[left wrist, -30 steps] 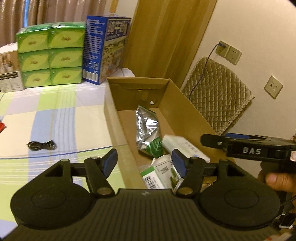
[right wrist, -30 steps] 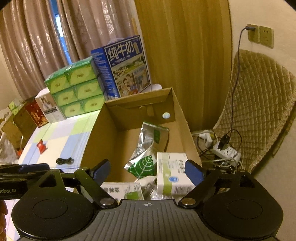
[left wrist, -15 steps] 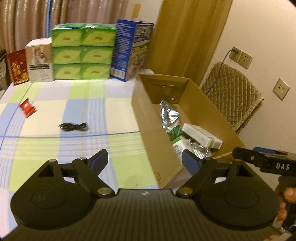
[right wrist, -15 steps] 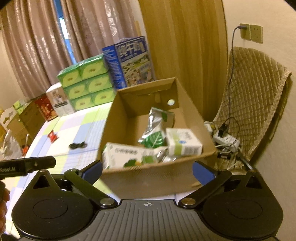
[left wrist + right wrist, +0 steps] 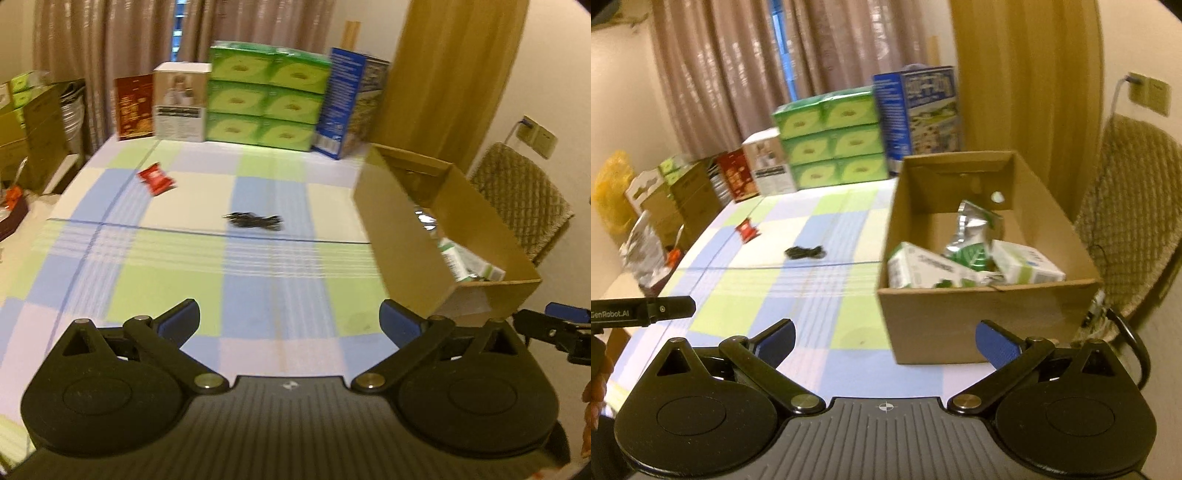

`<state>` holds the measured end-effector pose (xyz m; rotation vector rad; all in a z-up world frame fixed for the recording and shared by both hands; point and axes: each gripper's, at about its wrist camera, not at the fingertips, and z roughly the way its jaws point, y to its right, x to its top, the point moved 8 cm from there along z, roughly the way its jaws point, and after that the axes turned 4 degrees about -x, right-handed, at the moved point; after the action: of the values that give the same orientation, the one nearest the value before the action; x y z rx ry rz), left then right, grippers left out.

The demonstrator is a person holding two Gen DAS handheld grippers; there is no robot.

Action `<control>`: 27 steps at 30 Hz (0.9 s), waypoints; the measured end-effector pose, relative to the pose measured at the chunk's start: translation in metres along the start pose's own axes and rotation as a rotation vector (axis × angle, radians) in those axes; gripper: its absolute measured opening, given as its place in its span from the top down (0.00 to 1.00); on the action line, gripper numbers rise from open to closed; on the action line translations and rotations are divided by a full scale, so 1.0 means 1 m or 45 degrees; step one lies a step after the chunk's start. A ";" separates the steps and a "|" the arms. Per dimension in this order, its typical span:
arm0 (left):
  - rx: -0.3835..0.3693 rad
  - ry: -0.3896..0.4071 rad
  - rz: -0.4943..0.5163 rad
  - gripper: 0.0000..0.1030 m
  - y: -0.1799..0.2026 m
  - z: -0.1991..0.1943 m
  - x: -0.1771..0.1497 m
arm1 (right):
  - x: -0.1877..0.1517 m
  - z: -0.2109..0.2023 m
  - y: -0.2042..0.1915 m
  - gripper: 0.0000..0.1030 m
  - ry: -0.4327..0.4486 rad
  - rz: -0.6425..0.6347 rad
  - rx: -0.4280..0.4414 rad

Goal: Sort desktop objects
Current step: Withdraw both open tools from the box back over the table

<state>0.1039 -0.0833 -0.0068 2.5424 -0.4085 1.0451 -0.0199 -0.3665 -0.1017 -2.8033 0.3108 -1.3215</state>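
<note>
"GenRobot.AI" was legible on the left gripper body in the right wrist view. Both it and the right gripper were spread wide and empty, the left's jaws having just been opening, above the checked tabletop. The black cable and red packet lay left of the cardboard box, whose packets only the right wrist view showed clearly
</note>
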 end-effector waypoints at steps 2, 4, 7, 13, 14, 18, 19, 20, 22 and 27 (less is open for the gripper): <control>0.025 -0.005 -0.017 0.01 -0.014 -0.004 -0.004 | 0.000 0.003 -0.008 0.02 -0.001 -0.024 0.011; 0.039 -0.005 -0.043 0.01 -0.027 -0.008 -0.007 | 0.001 0.007 -0.014 0.02 -0.004 -0.046 0.021; 0.062 -0.009 -0.058 0.01 -0.043 -0.011 -0.012 | 0.003 0.012 -0.025 0.02 -0.012 -0.097 0.044; 0.080 -0.017 -0.060 0.01 -0.067 -0.010 -0.015 | 0.014 0.029 -0.049 0.02 -0.017 -0.216 0.086; 0.081 -0.015 -0.059 0.01 -0.071 -0.009 -0.014 | 0.017 0.032 -0.053 0.02 -0.017 -0.237 0.091; 0.088 -0.021 -0.041 0.01 -0.083 -0.004 -0.008 | 0.028 0.049 -0.064 0.02 -0.018 -0.297 0.106; 0.092 -0.020 -0.035 0.01 -0.086 -0.003 -0.007 | 0.031 0.054 -0.067 0.02 -0.018 -0.308 0.109; 0.096 -0.022 -0.029 0.01 -0.090 -0.001 -0.005 | 0.033 0.058 -0.070 0.02 -0.019 -0.318 0.114; 0.105 -0.026 -0.023 0.01 -0.096 0.003 -0.002 | 0.037 0.066 -0.074 0.02 -0.021 -0.336 0.123; 0.118 -0.037 -0.007 0.01 -0.111 0.013 0.003 | 0.042 0.088 -0.088 0.02 -0.037 -0.418 0.142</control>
<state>0.1576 0.0094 -0.0370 2.6413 -0.3687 1.0491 0.0880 -0.2935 -0.1168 -2.8612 -0.2282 -1.3002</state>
